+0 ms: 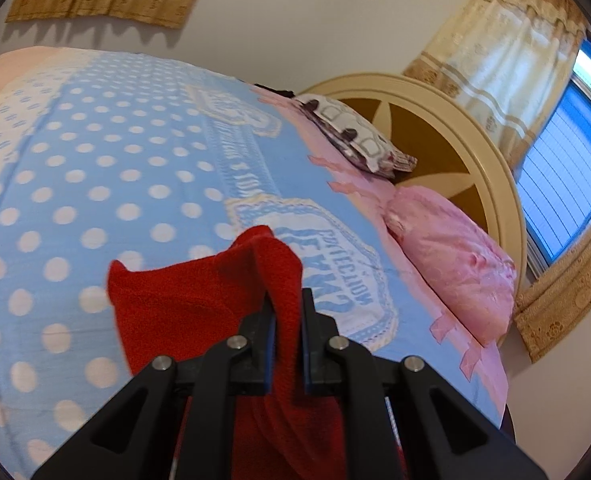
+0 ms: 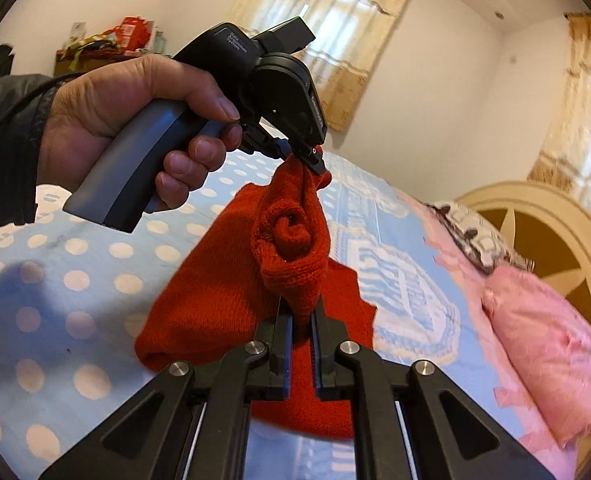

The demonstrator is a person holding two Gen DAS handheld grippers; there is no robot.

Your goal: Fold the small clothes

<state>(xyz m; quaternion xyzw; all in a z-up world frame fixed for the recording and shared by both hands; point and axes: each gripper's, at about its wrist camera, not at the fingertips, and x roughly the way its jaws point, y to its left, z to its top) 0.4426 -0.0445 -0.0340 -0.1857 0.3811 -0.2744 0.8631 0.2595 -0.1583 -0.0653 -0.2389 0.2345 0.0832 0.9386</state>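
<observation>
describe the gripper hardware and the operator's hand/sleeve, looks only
Both grippers are matte black with angular linkage arms, silver pivot pins and blue-edged finger pads: left gripper, right gripper. The left one has a grey pistol handle and small white lettering on its body. Left hand is bare, with a dark jacket sleeve.

bed (image 1: 95,200): dotted blue cover | on it: pink pillow (image 1: 455,264), patterned pillow (image 1: 355,136)

Red garment (image 2: 231,288): coarse knitted cloth, matt, ribbed texture. Bedspread (image 1: 95,200): smooth printed woven cloth. Pink pillow (image 1: 459,264): slightly glossy, crinkled fabric. Right gripper (image 2: 302,320): matt black plastic with bright polished metal pins. Headboard (image 2: 555,216): smooth painted finish
</observation>
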